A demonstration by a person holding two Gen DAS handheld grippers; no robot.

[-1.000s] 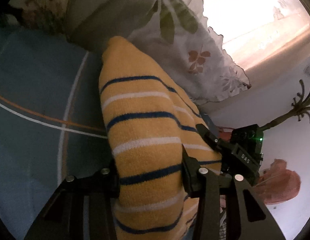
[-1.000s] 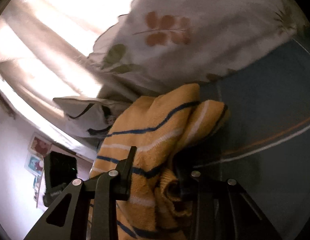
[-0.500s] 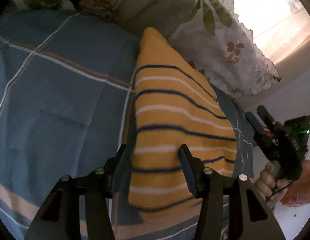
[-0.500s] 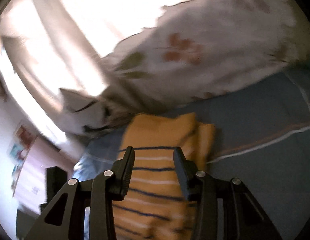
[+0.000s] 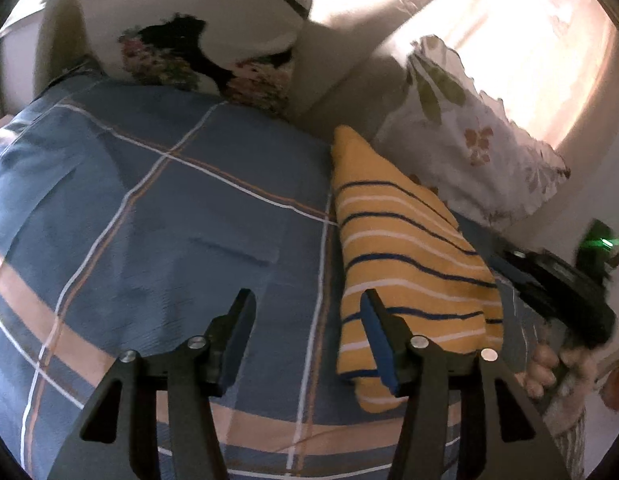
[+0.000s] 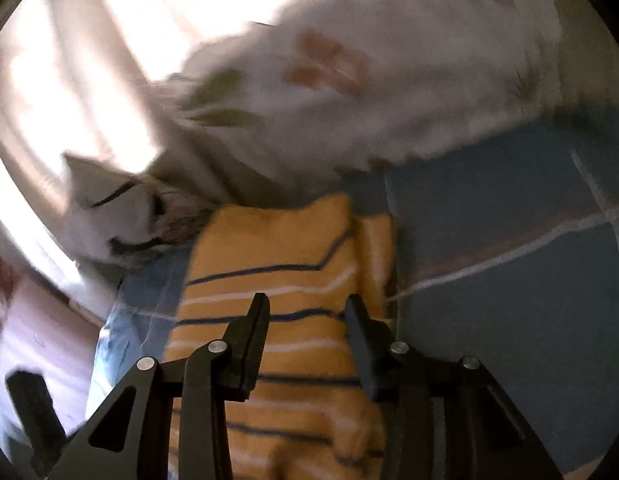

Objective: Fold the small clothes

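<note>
Left wrist view: striped yellow sweater [image 5: 405,256] lies folded near the plaid bedsheet's [image 5: 169,220] pillow-side edge. Left gripper [image 5: 305,320] and right gripper [image 6: 305,320] both spread, empty. Soft, light knit; pinch doubled hem corners.

- A bed with a blue plaid sheet [image 5: 157,216], crossed by white and orange lines, fills the lower left.
- A leaf-print pillow [image 5: 473,144] lies at the right.
- A dark floral pillow [image 5: 197,56] sits at the top.
- Bright, sunlit curtains [image 5: 521,40] glow in the upper right.
</note>
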